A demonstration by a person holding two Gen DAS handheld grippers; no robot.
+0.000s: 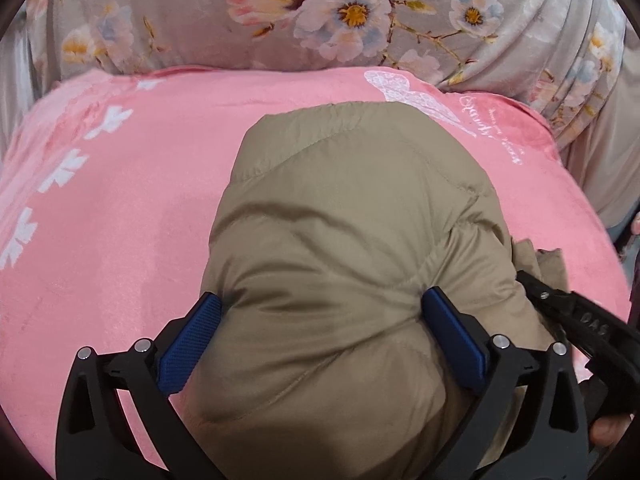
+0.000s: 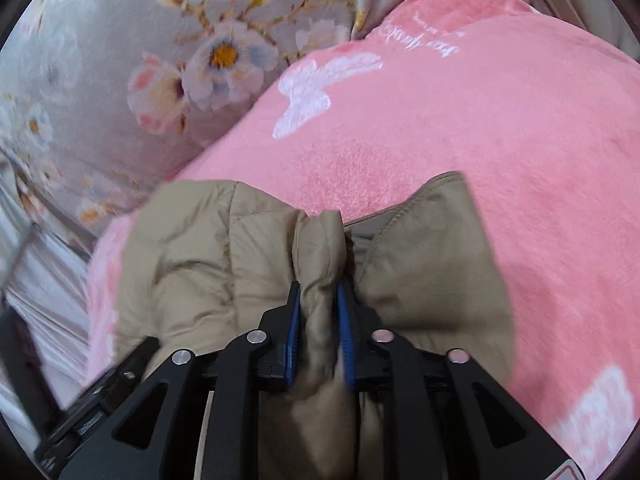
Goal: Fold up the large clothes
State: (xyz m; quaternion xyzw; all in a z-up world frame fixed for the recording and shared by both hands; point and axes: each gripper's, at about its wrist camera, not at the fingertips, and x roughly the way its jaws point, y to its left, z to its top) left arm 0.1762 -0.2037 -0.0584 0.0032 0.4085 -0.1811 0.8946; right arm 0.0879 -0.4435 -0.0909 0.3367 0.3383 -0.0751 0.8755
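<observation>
A tan puffy jacket (image 1: pixel 344 216) lies bunched on a pink blanket (image 1: pixel 120 208). My left gripper (image 1: pixel 322 312) is open wide, its blue pads on either side of a thick bulge of the jacket. In the right wrist view the jacket (image 2: pixel 192 256) lies in a heap on the pink blanket (image 2: pixel 480 128). My right gripper (image 2: pixel 319 292) is shut on a padded fold of the jacket, which stands up between the blue pads. The right gripper also shows in the left wrist view (image 1: pixel 576 316) at the jacket's right edge.
A grey floral quilt (image 1: pixel 352 12) is piled behind the pink blanket, and shows in the right wrist view (image 2: pixel 132 60) at the upper left. The blanket carries white flower and butterfly prints. A pale striped surface (image 2: pixel 48 280) lies at the left edge.
</observation>
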